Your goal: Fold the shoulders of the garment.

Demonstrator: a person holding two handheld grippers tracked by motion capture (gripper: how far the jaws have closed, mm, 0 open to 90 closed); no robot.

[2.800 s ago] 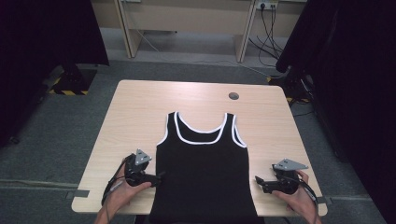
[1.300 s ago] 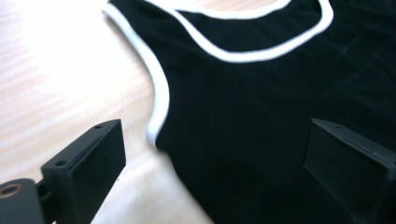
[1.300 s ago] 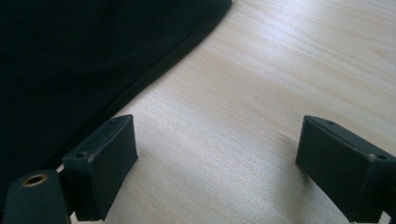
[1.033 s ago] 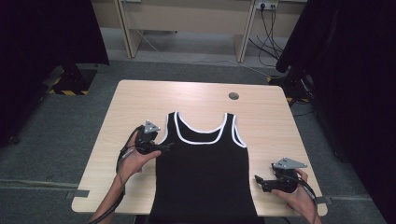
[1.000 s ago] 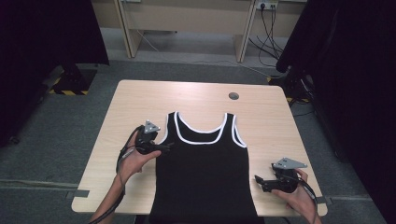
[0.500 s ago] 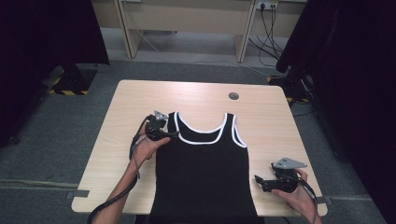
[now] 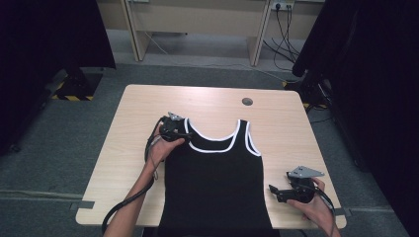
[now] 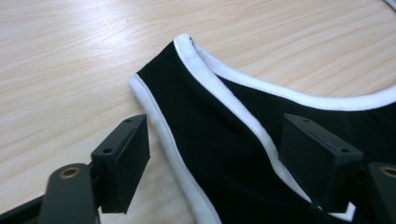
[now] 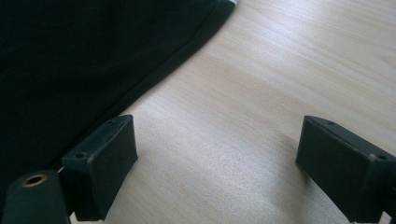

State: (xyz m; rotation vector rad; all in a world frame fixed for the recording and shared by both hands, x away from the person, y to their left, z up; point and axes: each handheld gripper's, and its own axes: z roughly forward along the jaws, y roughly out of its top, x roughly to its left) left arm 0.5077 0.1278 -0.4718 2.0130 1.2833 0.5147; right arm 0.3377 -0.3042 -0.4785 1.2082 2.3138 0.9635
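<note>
A black tank top [image 7: 215, 182] with white trim lies flat on the wooden table [image 7: 123, 133], its bottom edge at the near side. The left gripper [image 7: 179, 132] is at the top's left shoulder strap [image 8: 205, 121]. Its jaws have just been closing, but they are still apart, with the strap between them and not yet pinched. The right gripper [image 7: 272, 191] rests near the top's right lower edge, with its jaws wide apart over bare wood.

Left gripper [image 7: 184, 129] fingers closing, right gripper [image 7: 274, 191] agape
</note>
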